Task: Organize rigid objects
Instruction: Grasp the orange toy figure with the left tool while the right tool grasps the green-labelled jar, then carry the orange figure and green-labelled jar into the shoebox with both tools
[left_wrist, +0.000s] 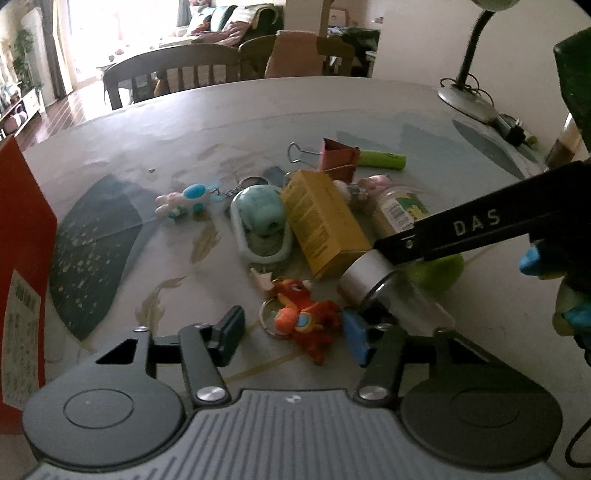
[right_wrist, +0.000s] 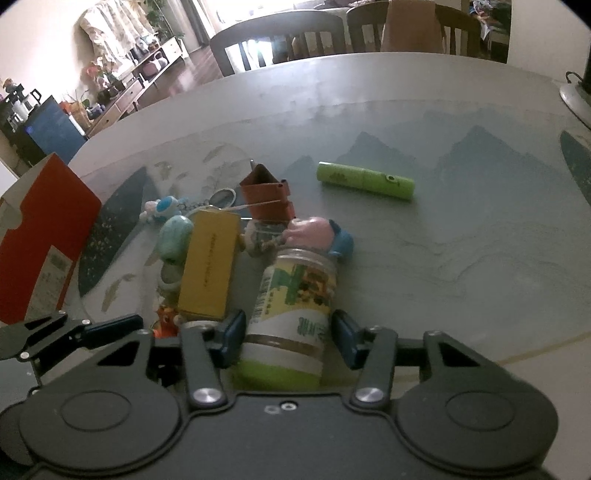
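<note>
Right wrist view: jar (right_wrist: 291, 310) lies on the bench (right_wrist: 461, 240), near, lid end toward the camera. Box (right_wrist: 210, 266) just left of it. Pig toy (right_wrist: 314, 232) behind the jar, touching its far end. Binder clip (right_wrist: 266, 195) farther back. Tube (right_wrist: 365, 181) far right, apart. Carton (right_wrist: 40, 236) stands at the left edge. Dragon keychain (left_wrist: 306, 317) near, left of the jar.

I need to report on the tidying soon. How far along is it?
Nothing looks sorted yet: the yellow box, green tube, red clip and keychains lie jumbled on the table. In hand: the right tongs straddle the jar, the left tongs straddle the orange toy; neither looks lifted. Everything else remains.
</note>
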